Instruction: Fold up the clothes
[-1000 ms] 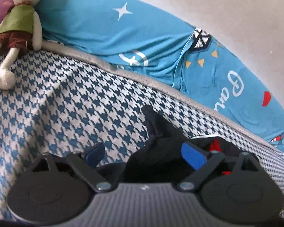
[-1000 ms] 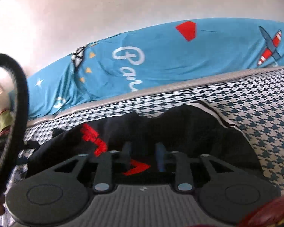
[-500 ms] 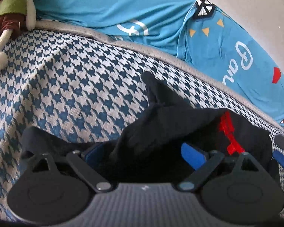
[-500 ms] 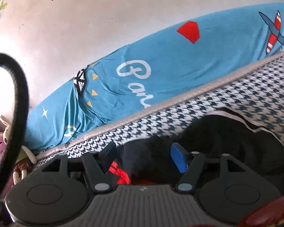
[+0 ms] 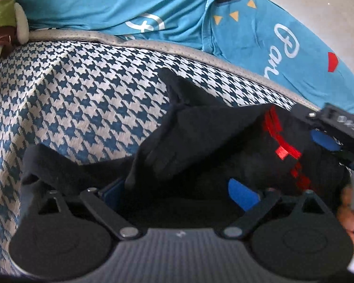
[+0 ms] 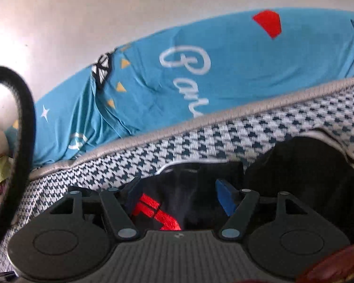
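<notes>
Fingers (image 5: pixel 242 194) of left gripper (image 5: pixel 177 192) spread wide, black garment (image 5: pixel 200 141) bunched between them on houndstooth bed (image 5: pixel 82 94). Right gripper (image 6: pixel 180 194) likewise parted, fingers (image 6: pixel 225 197) straddling the garment's red-lettered fold. Beyond the fingers: blue cover (image 6: pixel 224 70); plush toy (image 5: pixel 2 23) far left.

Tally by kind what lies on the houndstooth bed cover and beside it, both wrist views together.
Black garment with red lettering: 1
Blue printed pillows: 2
Stuffed rabbit toy: 1
Grippers, both with jaws open: 2, the left gripper and the right gripper
Total: 6
</notes>
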The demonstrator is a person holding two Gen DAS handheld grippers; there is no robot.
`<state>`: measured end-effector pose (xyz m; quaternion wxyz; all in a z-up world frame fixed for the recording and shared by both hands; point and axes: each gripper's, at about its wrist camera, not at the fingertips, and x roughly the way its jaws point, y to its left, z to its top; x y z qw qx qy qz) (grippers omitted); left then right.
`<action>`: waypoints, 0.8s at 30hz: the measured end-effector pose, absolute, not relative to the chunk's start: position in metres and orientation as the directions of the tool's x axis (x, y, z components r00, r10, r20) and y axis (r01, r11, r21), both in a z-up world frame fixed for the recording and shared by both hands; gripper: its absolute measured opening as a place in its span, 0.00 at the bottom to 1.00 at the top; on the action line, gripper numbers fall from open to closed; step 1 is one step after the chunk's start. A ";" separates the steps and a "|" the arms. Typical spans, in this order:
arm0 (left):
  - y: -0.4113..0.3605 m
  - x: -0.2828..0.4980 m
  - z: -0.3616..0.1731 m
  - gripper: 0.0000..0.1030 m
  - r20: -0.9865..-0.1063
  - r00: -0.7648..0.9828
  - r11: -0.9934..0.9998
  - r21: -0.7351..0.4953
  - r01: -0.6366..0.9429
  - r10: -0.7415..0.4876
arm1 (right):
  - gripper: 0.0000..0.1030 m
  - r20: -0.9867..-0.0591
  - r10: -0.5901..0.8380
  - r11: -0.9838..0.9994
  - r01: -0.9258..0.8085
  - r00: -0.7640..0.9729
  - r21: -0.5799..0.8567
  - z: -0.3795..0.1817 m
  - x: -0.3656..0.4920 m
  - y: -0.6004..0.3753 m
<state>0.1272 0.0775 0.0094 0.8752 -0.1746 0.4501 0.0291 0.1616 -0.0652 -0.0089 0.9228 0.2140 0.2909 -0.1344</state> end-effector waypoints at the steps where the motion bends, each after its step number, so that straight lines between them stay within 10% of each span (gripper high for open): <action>1: 0.077 0.127 0.010 0.93 -0.800 0.590 0.939 -0.276 -0.203 -0.108 | 0.66 -0.604 -0.127 0.877 0.373 0.786 0.301 -0.011 0.164 -0.063; 7: 0.074 0.124 0.014 0.93 -0.804 0.587 0.945 -0.258 -0.201 -0.094 | 0.20 -0.655 -0.176 0.903 0.386 0.735 0.190 -0.021 0.172 -0.051; 24: 0.071 0.119 0.027 0.94 -0.779 0.625 0.949 -0.225 -0.219 -0.041 | 0.11 -0.703 -0.049 0.966 0.211 0.710 0.146 -0.001 0.135 -0.045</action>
